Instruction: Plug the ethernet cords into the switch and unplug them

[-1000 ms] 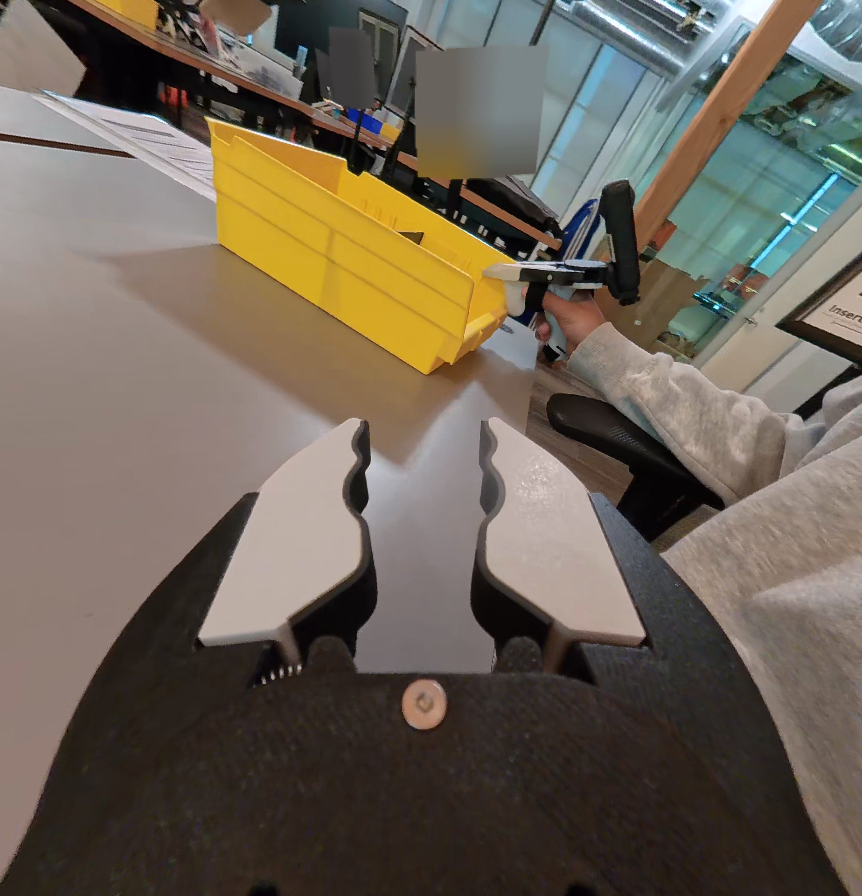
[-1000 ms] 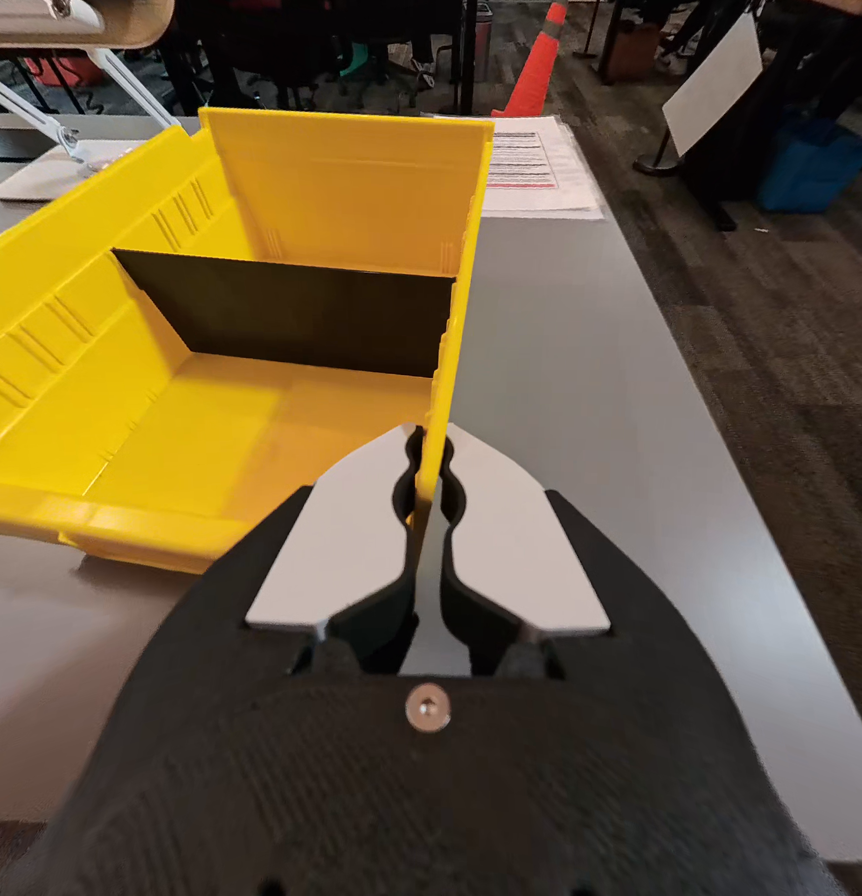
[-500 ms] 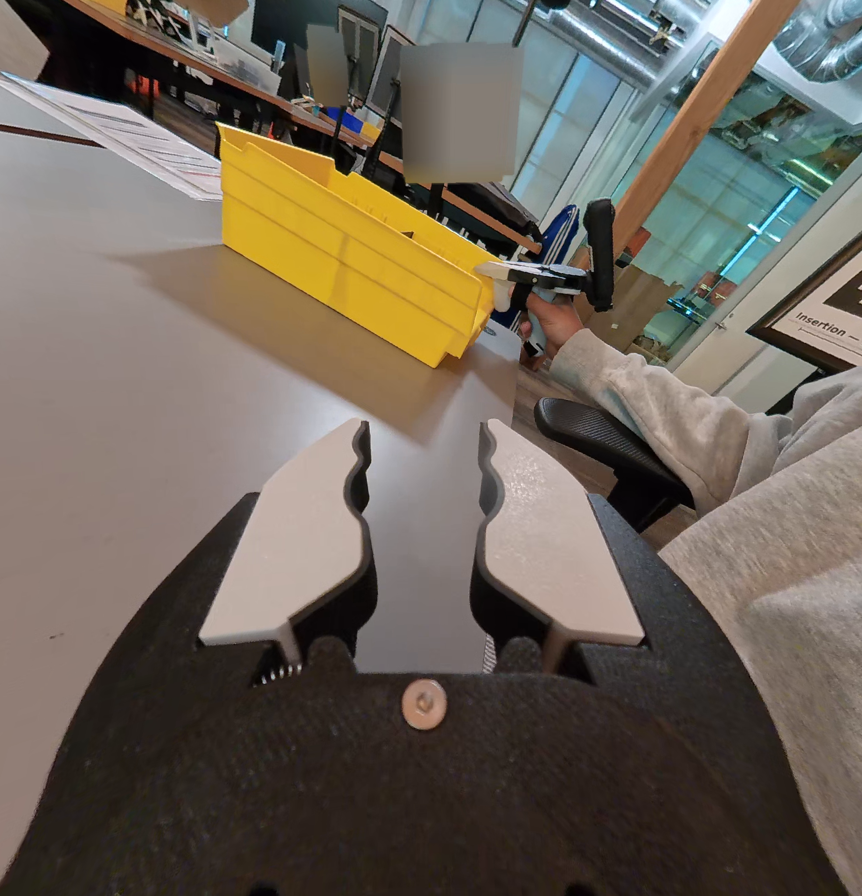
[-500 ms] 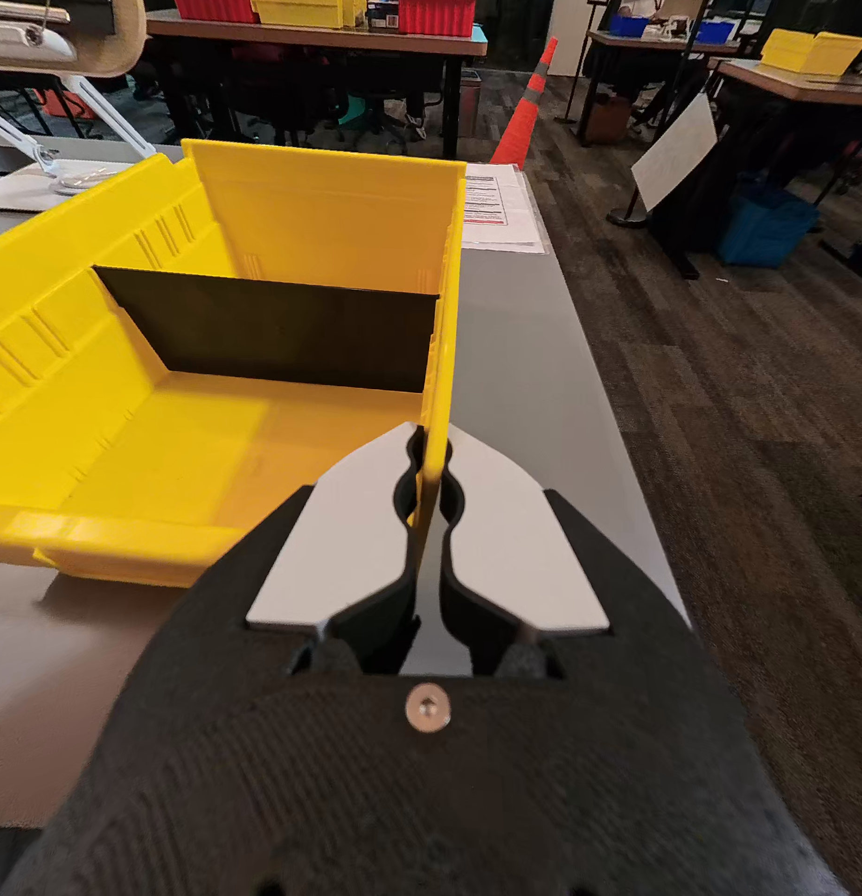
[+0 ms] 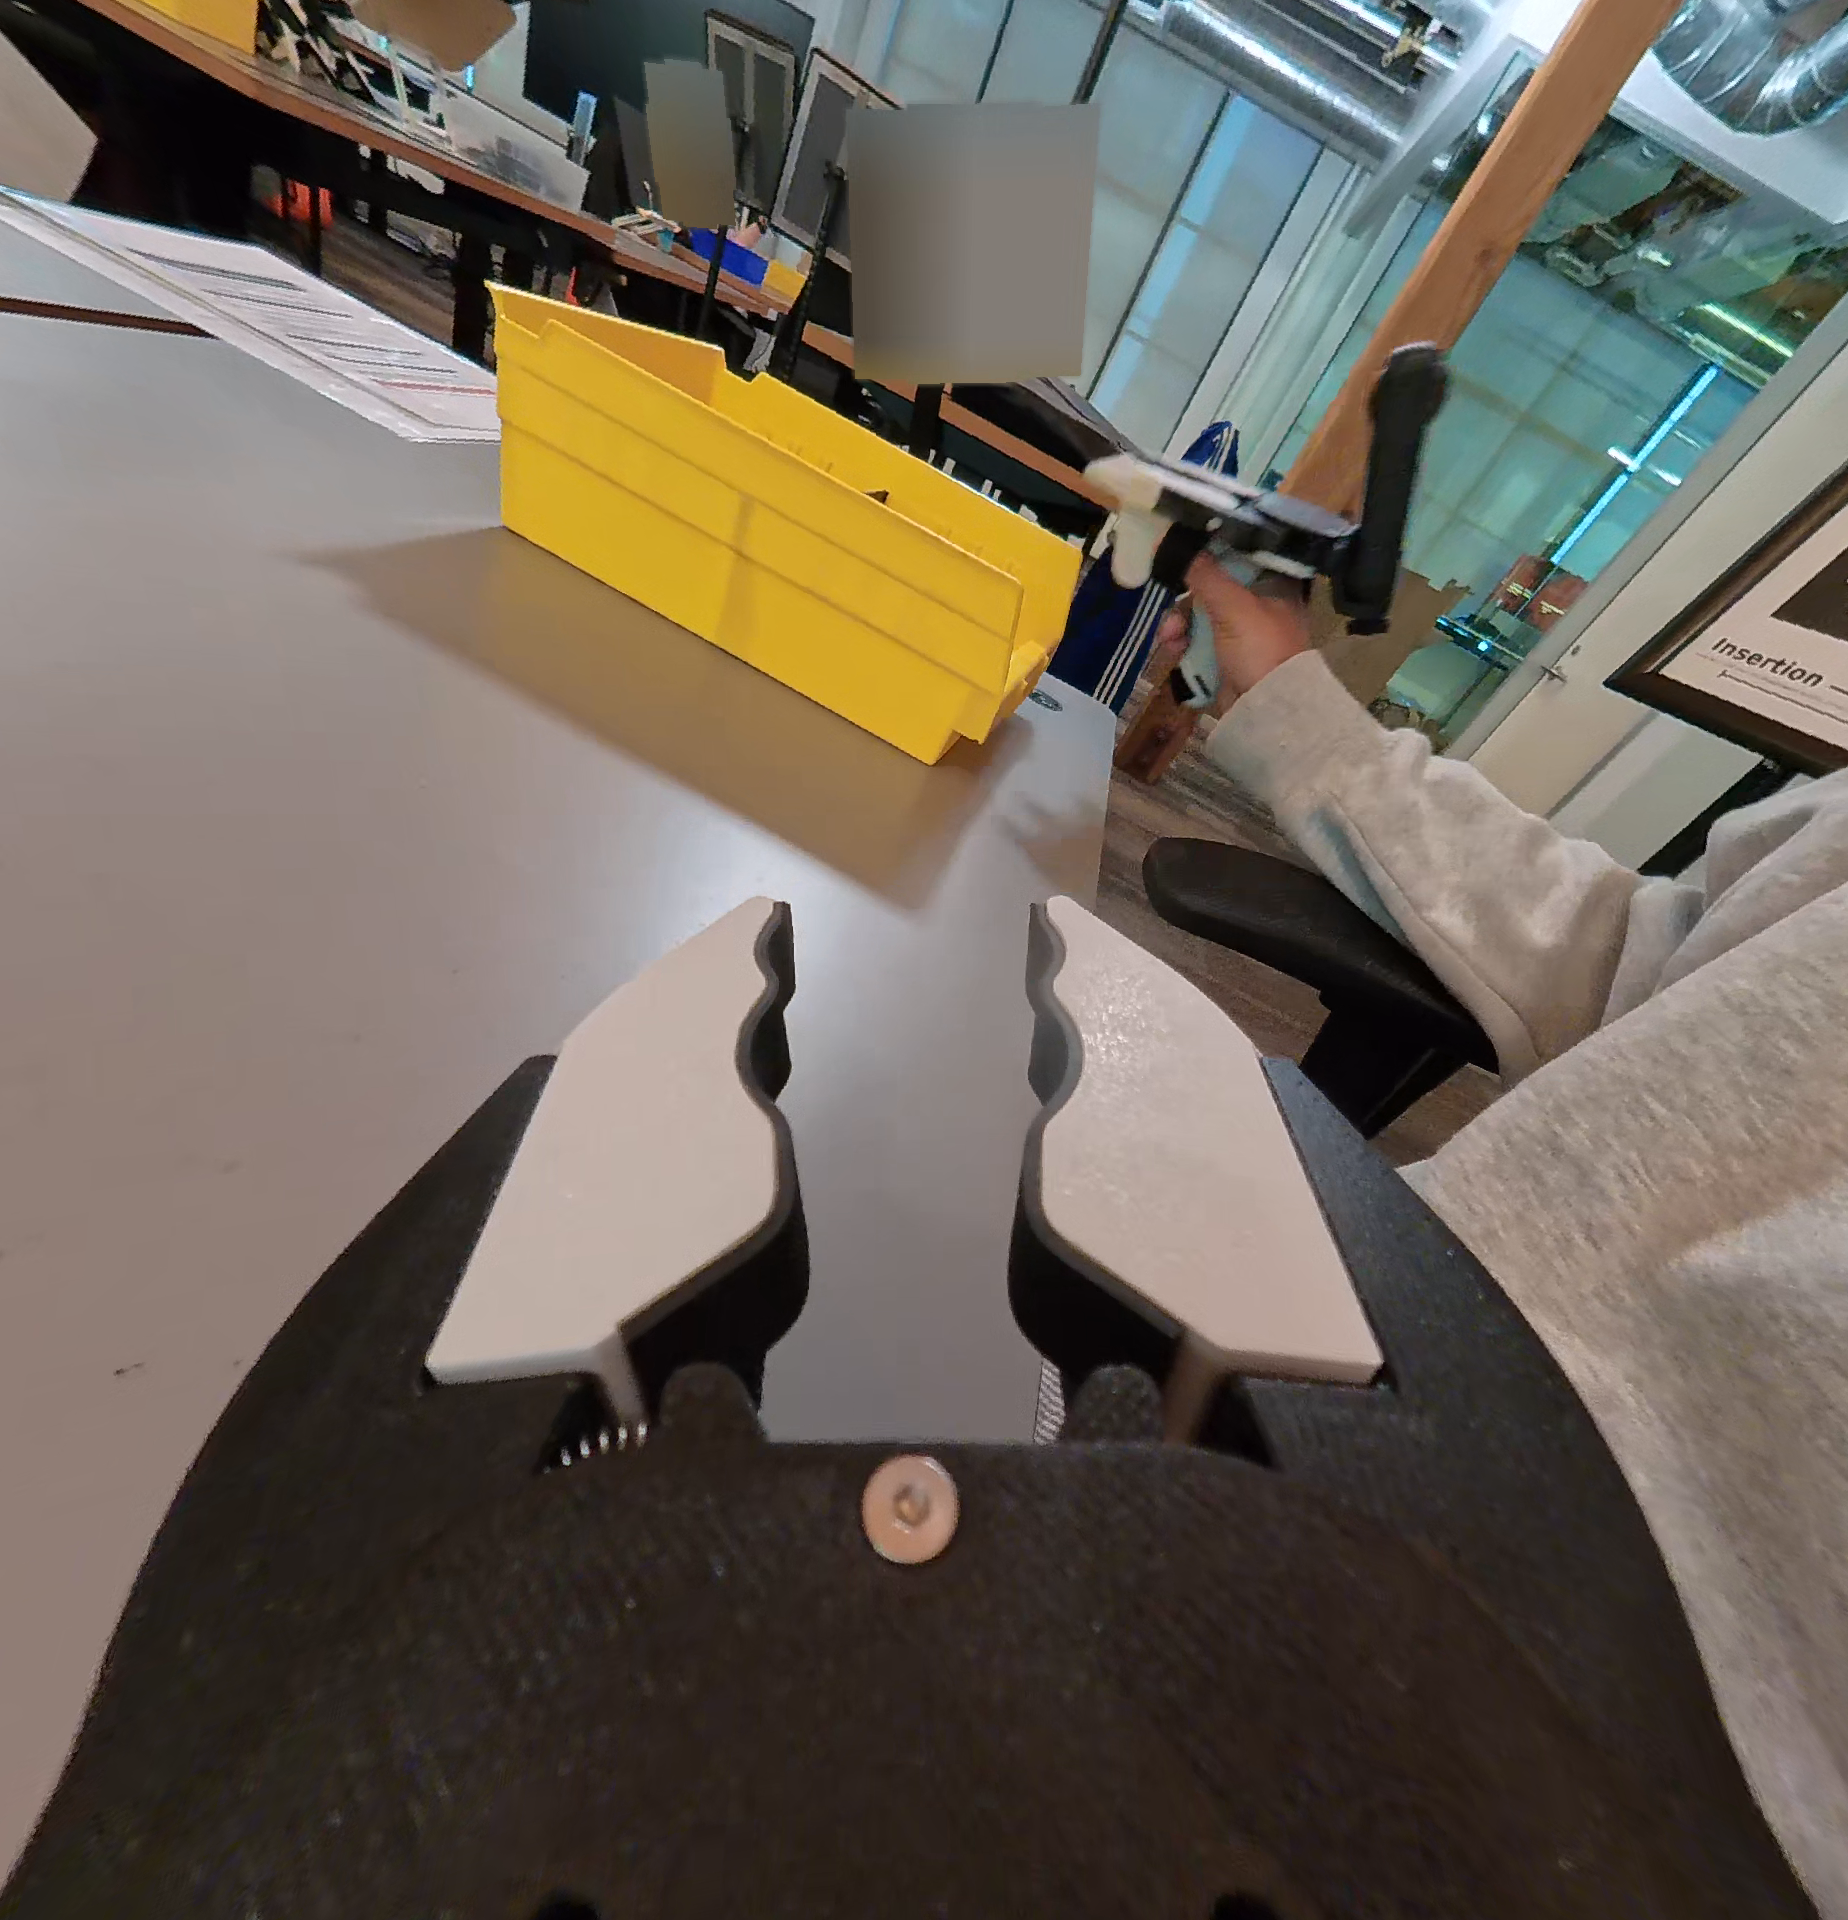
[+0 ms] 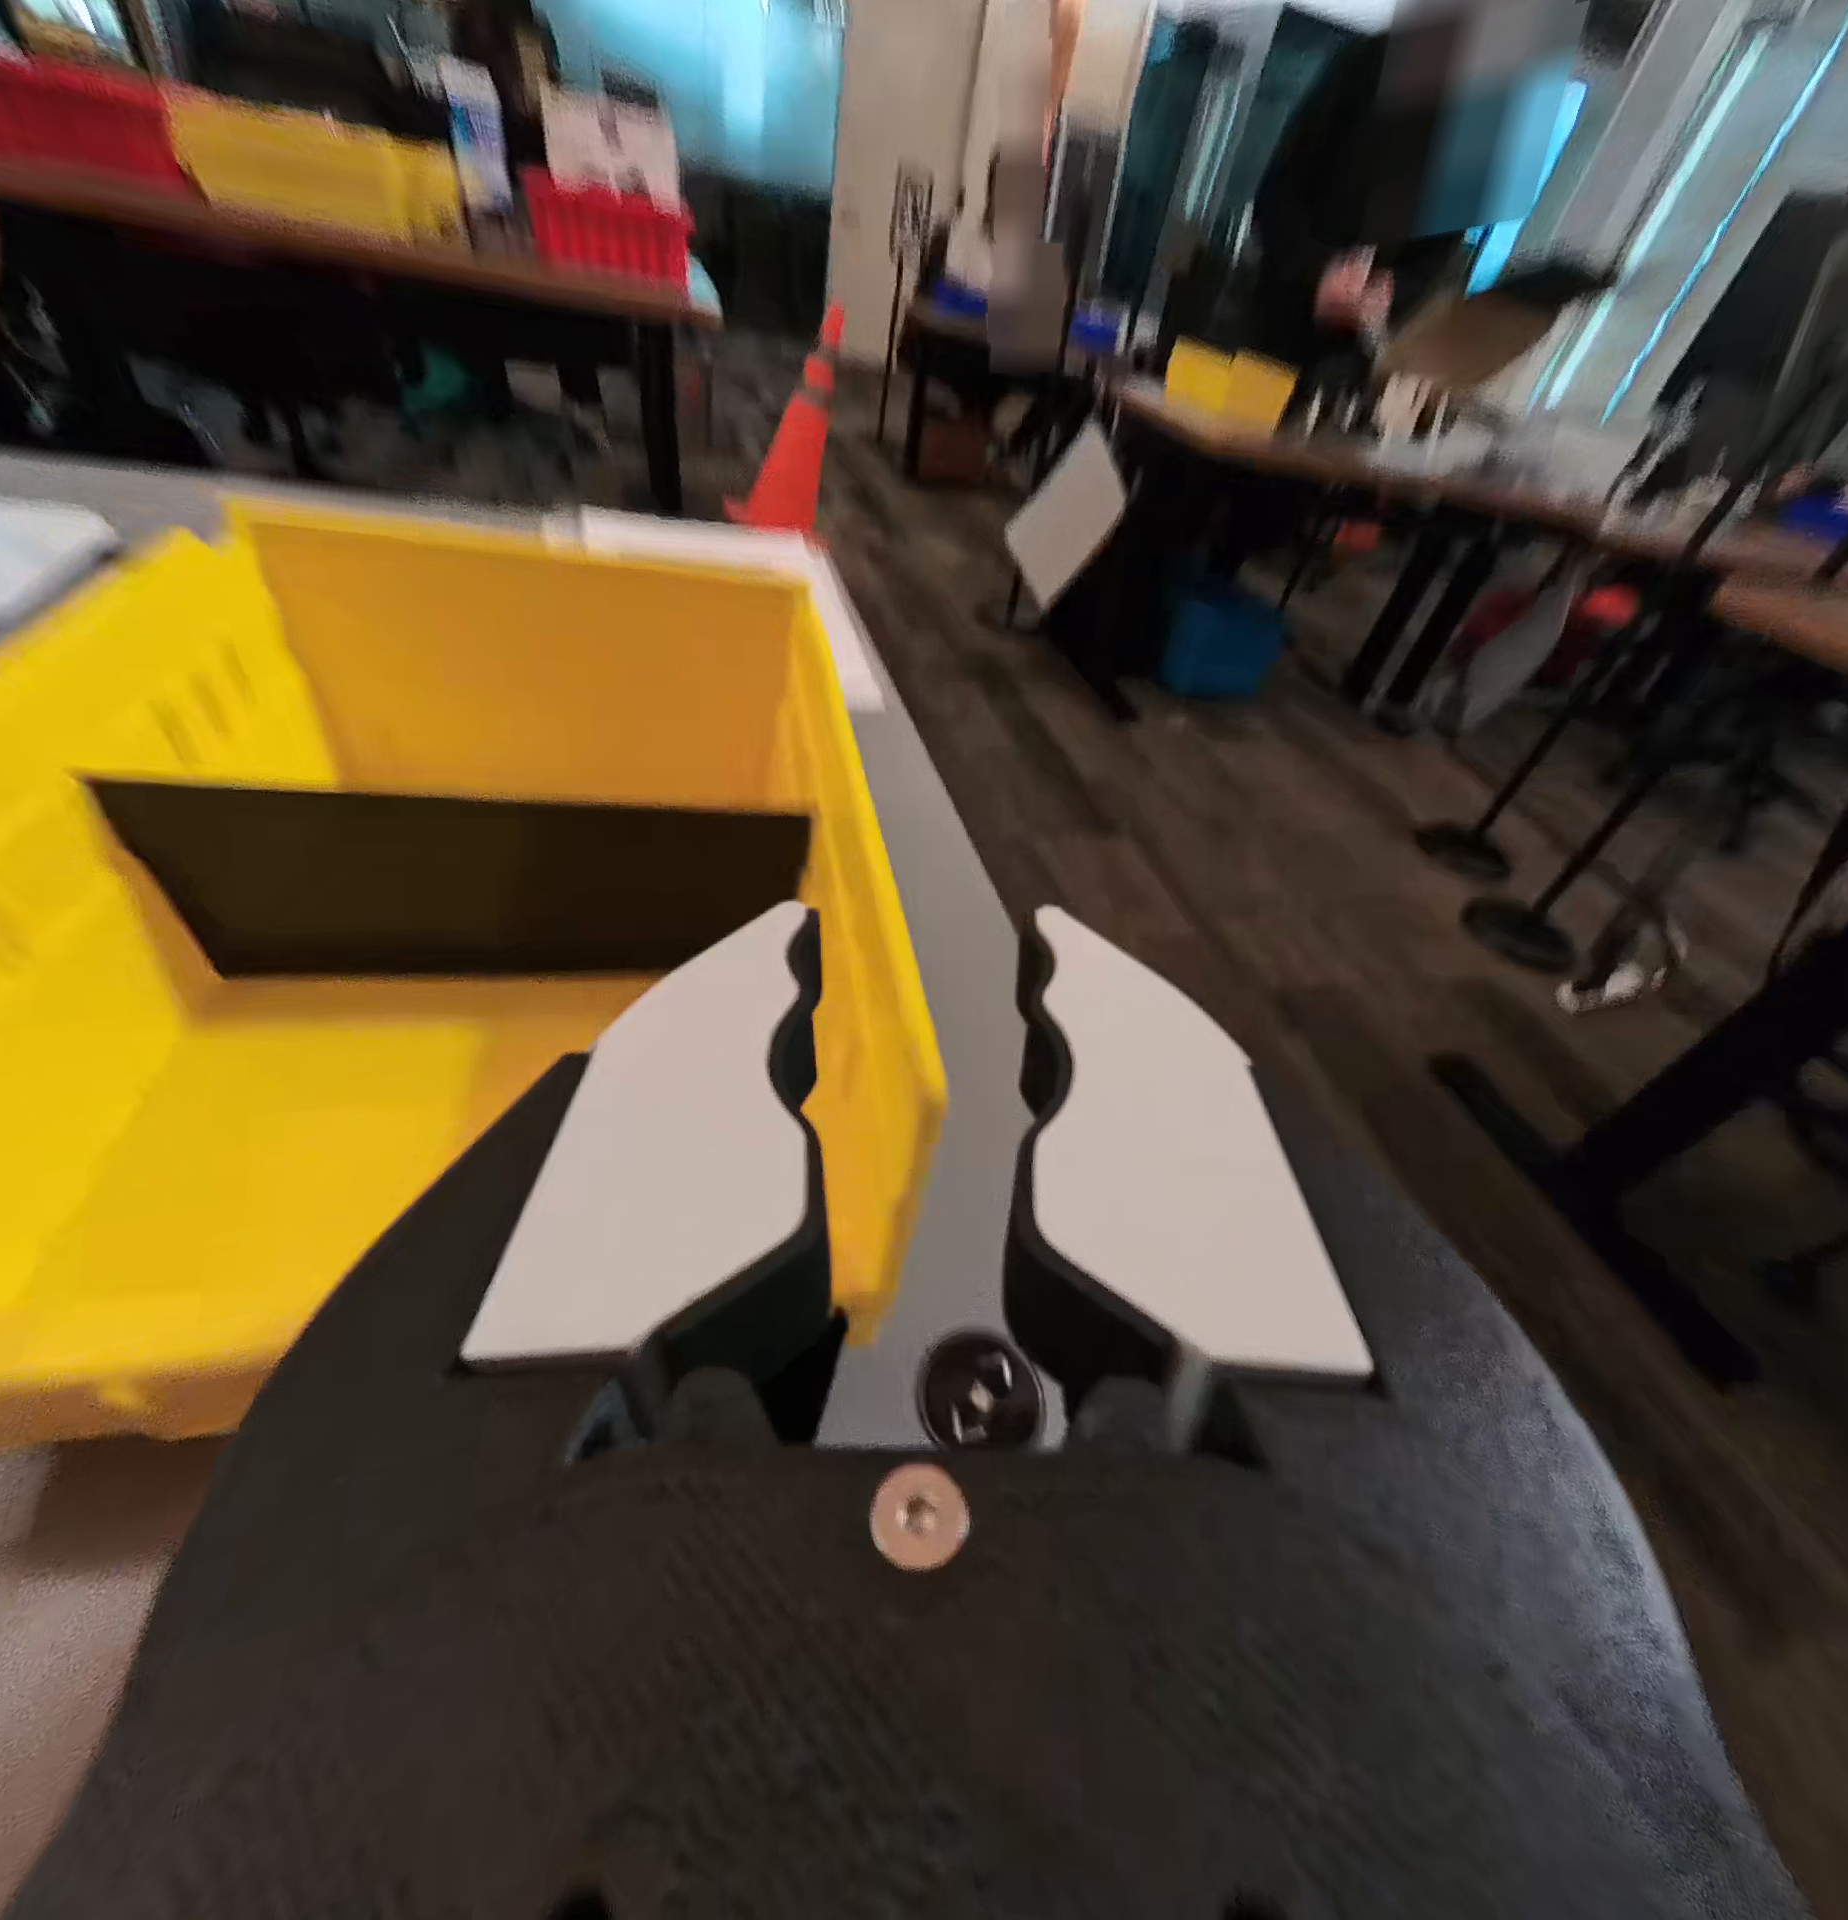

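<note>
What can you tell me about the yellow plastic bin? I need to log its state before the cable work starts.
The yellow plastic bin is a long, open-topped, ribbed storage tray resting flat near the far corner of the grey table. A black divider panel crosses its interior; the near compartment looks empty. Its low front lip faces the right gripper, whose open fingers straddle the bin's right side wall without clamping it. No cords or switch are visible in it.

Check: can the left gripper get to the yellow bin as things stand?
Probably yes. The left gripper is open over bare table, nothing between it and the yellow bin; the right gripper, also open, hovers at the bin's far wall.
</note>
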Action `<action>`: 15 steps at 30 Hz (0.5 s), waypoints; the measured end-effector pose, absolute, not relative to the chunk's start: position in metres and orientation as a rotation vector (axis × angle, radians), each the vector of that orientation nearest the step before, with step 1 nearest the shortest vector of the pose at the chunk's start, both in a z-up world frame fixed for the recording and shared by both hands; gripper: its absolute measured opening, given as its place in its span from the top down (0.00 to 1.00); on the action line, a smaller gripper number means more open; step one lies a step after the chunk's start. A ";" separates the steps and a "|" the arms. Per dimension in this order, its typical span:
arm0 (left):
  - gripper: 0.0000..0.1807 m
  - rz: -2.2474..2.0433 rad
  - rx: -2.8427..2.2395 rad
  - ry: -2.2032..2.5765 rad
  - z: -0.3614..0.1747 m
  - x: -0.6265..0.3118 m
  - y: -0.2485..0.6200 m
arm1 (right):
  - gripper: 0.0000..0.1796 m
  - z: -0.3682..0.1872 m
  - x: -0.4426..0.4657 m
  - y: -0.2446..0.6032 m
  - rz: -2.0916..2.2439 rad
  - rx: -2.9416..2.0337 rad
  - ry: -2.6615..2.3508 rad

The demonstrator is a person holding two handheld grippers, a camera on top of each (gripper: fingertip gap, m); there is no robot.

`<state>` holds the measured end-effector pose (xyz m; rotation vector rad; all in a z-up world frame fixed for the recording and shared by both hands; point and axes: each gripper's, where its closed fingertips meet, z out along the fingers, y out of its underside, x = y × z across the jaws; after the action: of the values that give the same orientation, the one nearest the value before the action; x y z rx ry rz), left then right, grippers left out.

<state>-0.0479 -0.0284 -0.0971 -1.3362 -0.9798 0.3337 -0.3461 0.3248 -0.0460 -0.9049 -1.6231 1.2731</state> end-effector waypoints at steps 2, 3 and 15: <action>0.76 0.341 -1.338 -0.982 -0.097 -0.048 -0.030 | 0.81 -0.009 -0.317 0.296 1.370 -0.766 -1.557; 0.76 0.353 -1.345 -0.986 -0.098 -0.049 -0.032 | 0.83 0.006 -0.299 0.277 1.431 -0.703 -1.538; 0.57 1.815 -1.170 -1.500 -0.030 0.045 -0.316 | 0.90 -0.067 -0.038 0.006 2.167 0.124 -2.367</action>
<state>0.0449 -0.3164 -0.0298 -1.1695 -1.5000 1.8150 -0.0381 0.0056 -0.0673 0.1244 -2.3667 2.1668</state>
